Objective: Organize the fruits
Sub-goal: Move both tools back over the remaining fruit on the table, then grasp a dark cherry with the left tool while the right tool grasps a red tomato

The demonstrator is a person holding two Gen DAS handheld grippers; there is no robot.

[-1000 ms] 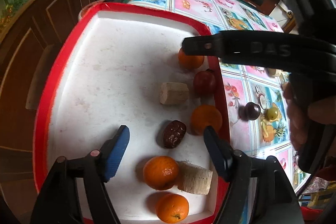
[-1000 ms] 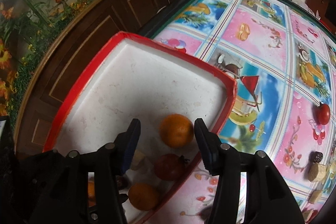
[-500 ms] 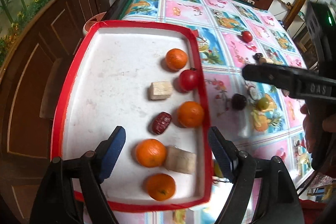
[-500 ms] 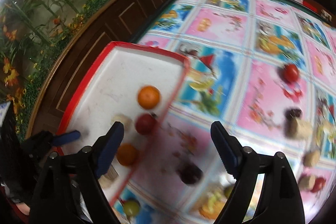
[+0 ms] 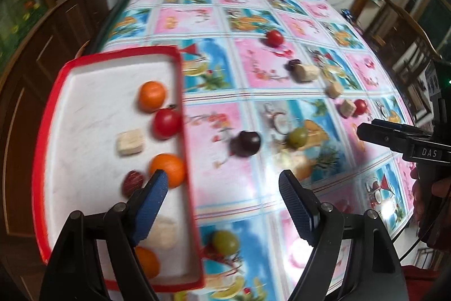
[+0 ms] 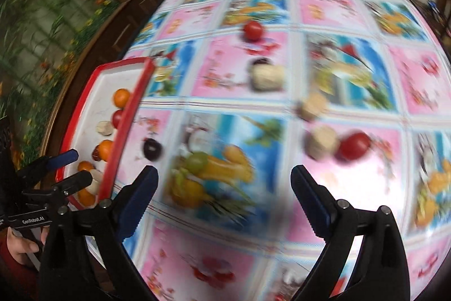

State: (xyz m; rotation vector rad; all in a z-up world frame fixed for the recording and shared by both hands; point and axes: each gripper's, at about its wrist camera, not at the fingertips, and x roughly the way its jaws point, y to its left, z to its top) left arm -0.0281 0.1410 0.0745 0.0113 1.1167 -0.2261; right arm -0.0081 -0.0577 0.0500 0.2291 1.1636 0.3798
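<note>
The left tongs (image 5: 222, 185) are standing wide with nothing between them, hanging over the red rim of the tray (image 5: 186, 131) and the worktop (image 5: 253, 4) beside it. The right tongs (image 6: 224, 179) have just been opening and are gaping wide, empty, above the patterned cloth. In the tray, oranges are lying along the right side, one near the top (image 5: 152, 96) and one (image 5: 169, 168) beside the left blue pad, with a tomato (image 5: 166, 122), a pale block (image 5: 130, 142) and a dark date (image 5: 132, 182) among them. Out on the worktop, a dark plum (image 5: 245, 143) and a green fruit (image 5: 297, 136) are sitting near each other, another green fruit (image 5: 225, 242) is lying just outside the tray, and a tomato (image 6: 353, 144) is touching a tan chunk (image 6: 321, 143). A hand (image 6: 24, 244) is gripping the left handle.
</note>
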